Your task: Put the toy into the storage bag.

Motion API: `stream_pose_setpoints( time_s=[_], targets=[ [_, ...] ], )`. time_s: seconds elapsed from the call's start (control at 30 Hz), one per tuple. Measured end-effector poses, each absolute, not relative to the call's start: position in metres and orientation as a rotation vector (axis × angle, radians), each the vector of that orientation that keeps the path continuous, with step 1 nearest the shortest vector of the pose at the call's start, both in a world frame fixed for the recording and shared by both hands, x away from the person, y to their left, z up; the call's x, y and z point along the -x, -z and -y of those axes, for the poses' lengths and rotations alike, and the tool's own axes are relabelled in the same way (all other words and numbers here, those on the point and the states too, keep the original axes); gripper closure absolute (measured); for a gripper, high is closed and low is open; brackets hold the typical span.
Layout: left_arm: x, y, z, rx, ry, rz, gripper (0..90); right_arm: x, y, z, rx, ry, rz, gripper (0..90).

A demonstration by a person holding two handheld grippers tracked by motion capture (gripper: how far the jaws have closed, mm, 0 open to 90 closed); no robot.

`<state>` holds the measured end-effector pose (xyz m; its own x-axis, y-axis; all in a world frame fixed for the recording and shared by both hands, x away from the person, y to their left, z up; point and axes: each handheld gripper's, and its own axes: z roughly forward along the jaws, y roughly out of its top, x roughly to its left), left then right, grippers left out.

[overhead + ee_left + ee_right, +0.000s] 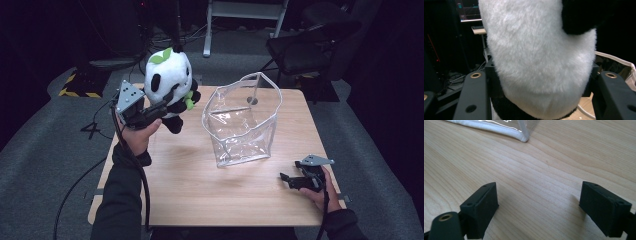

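Panda plush [168, 80] is clamped in the left gripper [159, 111], up off the table, with the clear bag [243, 120] just to its right, mouth up. Right gripper [289, 179] rests jaws apart, empty, near the bag's base.

The left tongs [162, 107] are raised at the left, held in the person's left hand [140, 134], the dark-sleeved forearm rising from the bottom edge. Their jaws point right and are clamped, spread wide around what they hold. The right tongs [287, 179] lie low at the right, near the bench's front edge, gripped by the right hand [322, 192]. Their jaws point left and stand wide apart with nothing between them.
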<state>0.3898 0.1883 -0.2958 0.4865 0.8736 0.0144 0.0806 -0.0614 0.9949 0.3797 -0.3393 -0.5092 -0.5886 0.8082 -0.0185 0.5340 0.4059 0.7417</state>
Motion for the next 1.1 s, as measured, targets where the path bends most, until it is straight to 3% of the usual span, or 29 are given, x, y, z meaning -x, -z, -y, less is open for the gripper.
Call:
stream_pose_setpoints(
  time_s=[1.1],
  targets=[
    [-0.397, 0.262, -0.128, -1.513, -0.755, -0.729, 40.2, -0.38, 0.509, 0.339, -1.155, -1.005, -2.292, 15.0]
  ],
)
